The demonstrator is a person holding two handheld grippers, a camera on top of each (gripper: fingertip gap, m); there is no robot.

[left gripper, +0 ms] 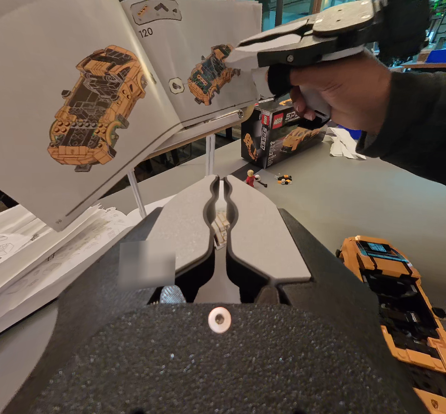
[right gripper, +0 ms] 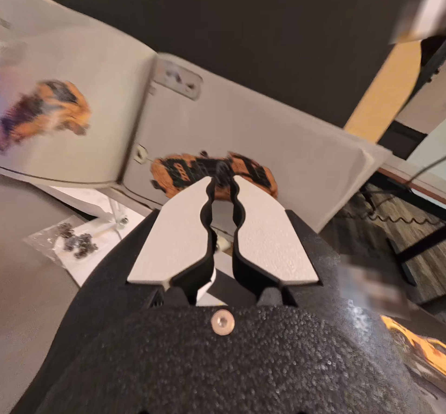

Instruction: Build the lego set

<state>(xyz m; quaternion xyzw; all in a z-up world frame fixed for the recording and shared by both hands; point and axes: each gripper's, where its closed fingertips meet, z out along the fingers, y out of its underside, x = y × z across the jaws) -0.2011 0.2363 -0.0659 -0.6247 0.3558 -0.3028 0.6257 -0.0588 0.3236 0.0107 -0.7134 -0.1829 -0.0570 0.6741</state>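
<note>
The instruction booklet (left gripper: 169,64) stands open on a white stand, its left page curled forward. My right gripper (left gripper: 229,58), held in a hand, has its tips against the car drawing on the right page. In the blurred right wrist view, the right gripper (right gripper: 222,178) has its fingers a small way apart with nothing between them, in front of the booklet (right gripper: 241,132). My left gripper (left gripper: 221,178) is low over the table, fingers together. A small pale thing (left gripper: 220,229) shows in the gap between them; I cannot tell if it is gripped. The orange and black car model (left gripper: 398,305) lies on the table at right.
The set's box (left gripper: 277,137) stands behind a red minifigure (left gripper: 251,178) and a small pile of loose pieces (left gripper: 284,179). A second open booklet (left gripper: 48,257) lies at left. A clear bag of black pieces (right gripper: 72,238) lies under the stand. Crumpled white paper (left gripper: 342,146) lies far right. The grippers' ends are close to 20 centimetres from one another.
</note>
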